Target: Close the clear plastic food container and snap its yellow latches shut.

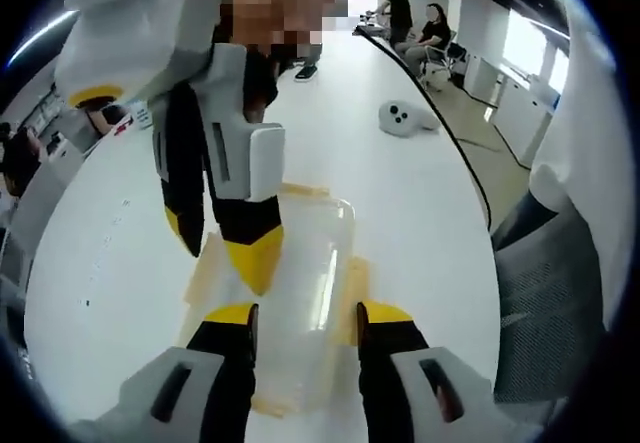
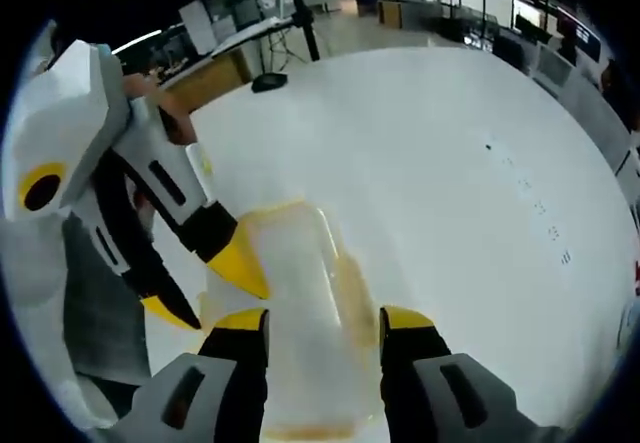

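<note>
The clear plastic container [image 1: 310, 253] lies on the white table [image 1: 420, 223], its lid on top and pale yellow latches [image 1: 353, 285] along its sides. My left gripper [image 1: 308, 315] is open, its jaws standing either side of the container's near end. My right gripper [image 1: 222, 253] comes down from the upper left, one yellow tip over the lid and the other outside the left latch. In the right gripper view, the container [image 2: 300, 293] runs between the jaws of my open right gripper [image 2: 322, 318]. The left gripper [image 2: 205, 293] reaches in from the left onto the container's edge.
A white rounded object [image 1: 400, 118] and a black cable [image 1: 450, 143] lie farther along the table. People sit at its far end, and a grey chair [image 1: 550, 293] stands at the right. A dark object [image 2: 268, 81] rests near the table's far edge.
</note>
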`<state>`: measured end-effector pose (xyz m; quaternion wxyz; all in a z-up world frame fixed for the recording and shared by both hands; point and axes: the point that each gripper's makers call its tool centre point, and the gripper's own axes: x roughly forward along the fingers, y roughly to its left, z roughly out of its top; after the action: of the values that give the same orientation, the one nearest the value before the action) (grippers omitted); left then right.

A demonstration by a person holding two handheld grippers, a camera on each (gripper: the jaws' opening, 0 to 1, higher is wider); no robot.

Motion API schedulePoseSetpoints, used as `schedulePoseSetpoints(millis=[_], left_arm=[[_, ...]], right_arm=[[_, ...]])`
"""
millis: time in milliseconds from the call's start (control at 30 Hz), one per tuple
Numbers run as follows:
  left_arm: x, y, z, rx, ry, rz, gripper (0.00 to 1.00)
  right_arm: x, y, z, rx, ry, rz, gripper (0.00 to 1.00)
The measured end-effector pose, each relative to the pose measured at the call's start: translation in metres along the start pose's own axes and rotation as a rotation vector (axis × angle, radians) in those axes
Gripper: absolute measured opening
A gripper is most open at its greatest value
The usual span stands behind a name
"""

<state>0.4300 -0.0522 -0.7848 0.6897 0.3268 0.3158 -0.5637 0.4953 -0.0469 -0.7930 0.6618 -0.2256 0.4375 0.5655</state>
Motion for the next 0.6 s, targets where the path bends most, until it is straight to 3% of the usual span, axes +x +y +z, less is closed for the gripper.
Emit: schedulePoseSetpoints(millis=[600], left_arm=[[0.0013, -0.0008, -0.0018, 0.04, 0.005, 0.05, 0.39]], right_arm=[[0.0042, 0.0035, 0.0001, -0.018, 0.066, 0.063, 0.41]])
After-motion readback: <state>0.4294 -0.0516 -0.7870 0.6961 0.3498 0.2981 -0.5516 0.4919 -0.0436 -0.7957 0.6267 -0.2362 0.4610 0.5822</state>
